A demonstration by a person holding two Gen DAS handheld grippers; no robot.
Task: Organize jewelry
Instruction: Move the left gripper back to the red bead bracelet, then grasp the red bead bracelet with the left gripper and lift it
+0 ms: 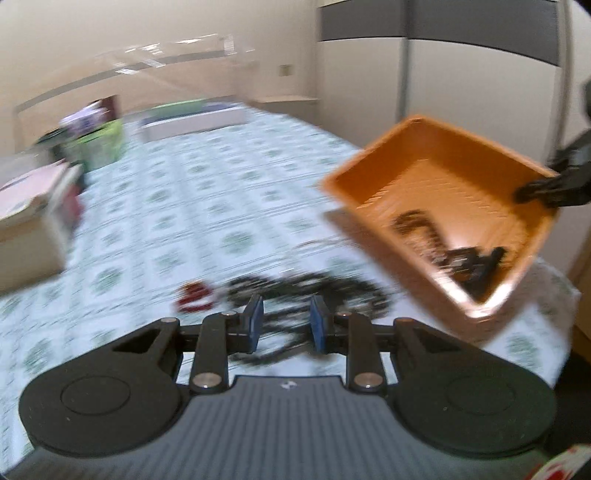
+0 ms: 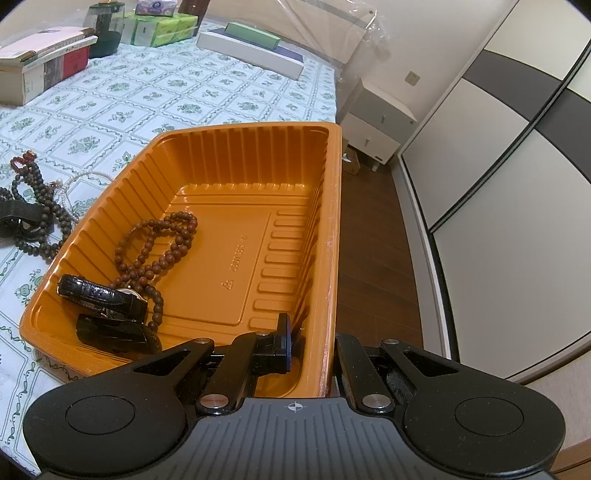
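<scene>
An orange ribbed plastic tray [image 2: 236, 173] is tilted, its near wall pinched by my right gripper [image 2: 312, 341], which is shut on it. In the tray lie a brown bead necklace [image 2: 155, 240] and a black leather-strap watch [image 2: 107, 295]. In the blurred left wrist view the tray [image 1: 443, 177] hangs at the right, held by the right gripper [image 1: 546, 186]. My left gripper [image 1: 286, 319] is open above a dark bead necklace [image 1: 332, 288] on the table, with a red bead piece [image 1: 194, 295] to its left. The dark beads [image 2: 40, 210] and a thin pearl chain [image 2: 85, 177] also show left of the tray.
The table has a green-patterned white cloth [image 2: 122, 96]. Boxes and books [image 2: 44, 62], green packets [image 2: 162, 29] and a long flat box [image 2: 251, 51] stand along its far side. The table's right edge drops to a wooden floor [image 2: 369, 236], with a nightstand [image 2: 380, 122] and wardrobe beyond.
</scene>
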